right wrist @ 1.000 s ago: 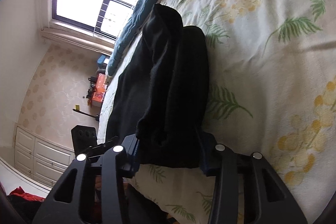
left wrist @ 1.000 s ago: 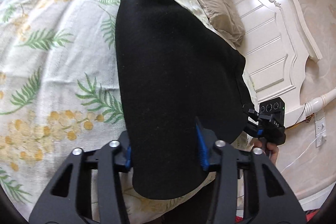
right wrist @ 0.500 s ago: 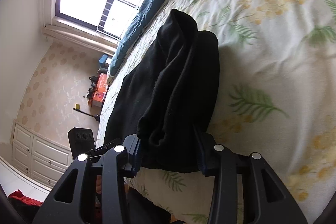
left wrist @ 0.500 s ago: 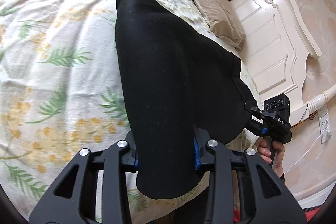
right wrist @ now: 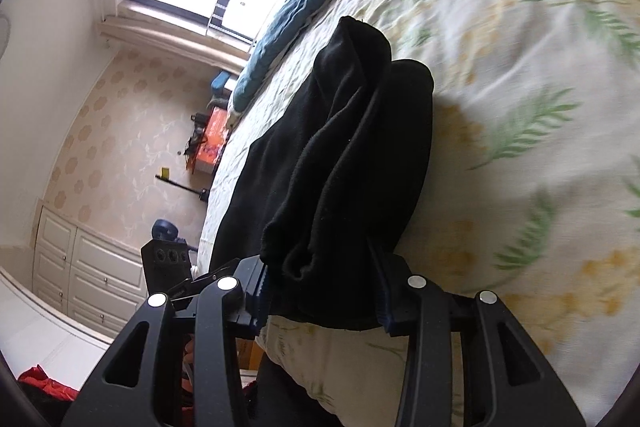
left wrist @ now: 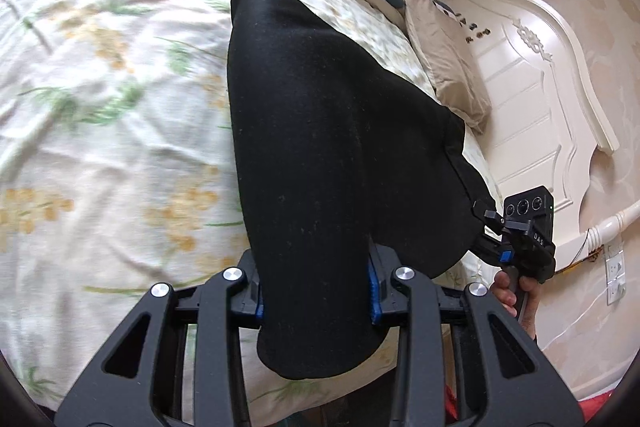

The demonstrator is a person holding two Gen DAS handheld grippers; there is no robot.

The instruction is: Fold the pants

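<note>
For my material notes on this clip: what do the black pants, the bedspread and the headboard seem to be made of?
Pants: probably fleece or a brushed knit; matte, fuzzy surface with lint specks and thick soft folds.
Bedspread: likely woven cotton; matte, finely crinkled, printed with green fronds and yellow blossoms.
Headboard: seemingly painted wood; glossy cream panels with carved trim.
</note>
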